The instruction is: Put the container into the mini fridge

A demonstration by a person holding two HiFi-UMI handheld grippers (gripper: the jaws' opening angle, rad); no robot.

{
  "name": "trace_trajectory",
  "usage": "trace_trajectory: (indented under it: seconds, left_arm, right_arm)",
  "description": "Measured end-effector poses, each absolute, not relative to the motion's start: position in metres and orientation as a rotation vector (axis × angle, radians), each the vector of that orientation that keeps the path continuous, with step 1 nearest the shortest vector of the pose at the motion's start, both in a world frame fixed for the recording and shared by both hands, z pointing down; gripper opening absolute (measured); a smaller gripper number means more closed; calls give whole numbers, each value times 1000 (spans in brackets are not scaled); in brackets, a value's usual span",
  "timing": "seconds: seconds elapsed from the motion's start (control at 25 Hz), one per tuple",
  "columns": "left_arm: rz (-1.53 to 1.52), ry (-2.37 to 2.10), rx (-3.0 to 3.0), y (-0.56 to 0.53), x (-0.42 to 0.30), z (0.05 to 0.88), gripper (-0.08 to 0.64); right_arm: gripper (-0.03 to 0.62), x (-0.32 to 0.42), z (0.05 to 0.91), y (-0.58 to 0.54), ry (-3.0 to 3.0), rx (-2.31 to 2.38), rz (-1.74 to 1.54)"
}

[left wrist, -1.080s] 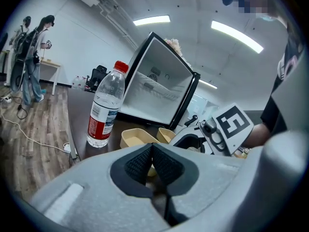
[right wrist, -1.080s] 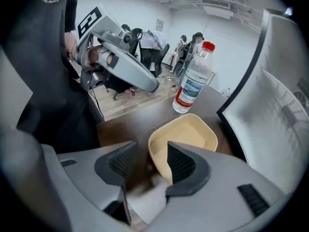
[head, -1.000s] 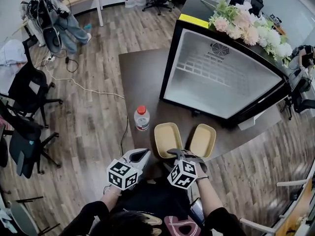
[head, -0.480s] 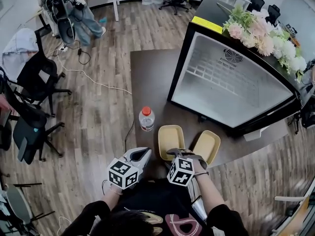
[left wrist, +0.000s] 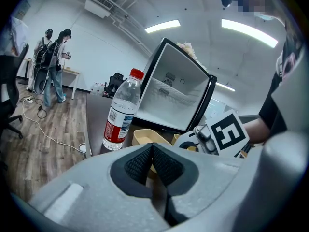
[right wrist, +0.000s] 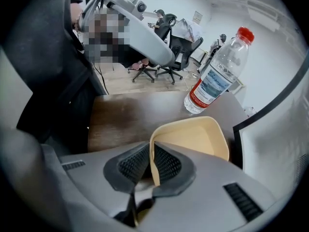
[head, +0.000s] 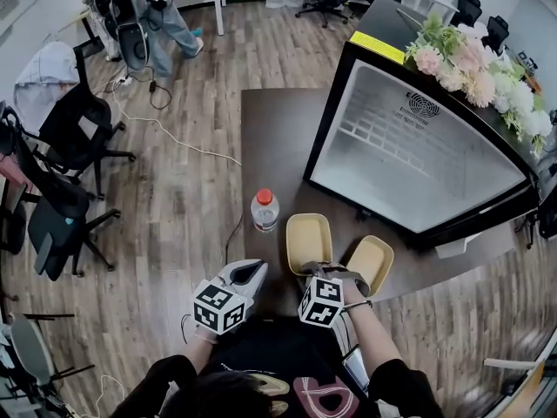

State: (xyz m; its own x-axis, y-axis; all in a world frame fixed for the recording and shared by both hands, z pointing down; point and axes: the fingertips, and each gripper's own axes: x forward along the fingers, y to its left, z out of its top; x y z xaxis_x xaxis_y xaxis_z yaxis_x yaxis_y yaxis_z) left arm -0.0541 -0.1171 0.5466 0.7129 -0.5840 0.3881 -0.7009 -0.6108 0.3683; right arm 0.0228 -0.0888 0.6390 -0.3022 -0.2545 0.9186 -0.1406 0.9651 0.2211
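- Step in hand: gripping the container (right wrist: 193,137). My right fingers (right wrist: 161,164) have just been closing and now pinch its near rim, one pad inside the wall and one outside.
- The container sits on the surface (head: 270,146), just in front of me and a little short of the fridge (head: 409,159).
- My left fingers (left wrist: 147,162) are pressed together with nothing between them, hovering beside the right ones and doing no work.
- Next move, as I judge it: lift the container off the surface, carry it forward and to the right, and set it inside the fridge. The thin rim could slip or tilt, so the lift should be slow and level.
- The fridge stands open toward me, its white inside bare.
- Also on the dark surface: a second container (head: 370,264) just right of the first, and a bottle (head: 264,210) with a red cap near its left.
- Flowers (head: 479,77) lie on top of the fridge.
- The room has a wooden floor (head: 174,190), with office chairs (head: 70,120) to the left, a cable across the boards and people (head: 148,16) standing far off.
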Motion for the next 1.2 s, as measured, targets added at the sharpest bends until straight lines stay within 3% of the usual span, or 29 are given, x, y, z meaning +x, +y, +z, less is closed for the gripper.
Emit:
trace_trajectory:
  seconds: [1.2]
  left_arm:
    - [356,-840,2509,-121,-28,546,8]
  right_arm:
    - [25,43,586,-94,-1807,364,-195]
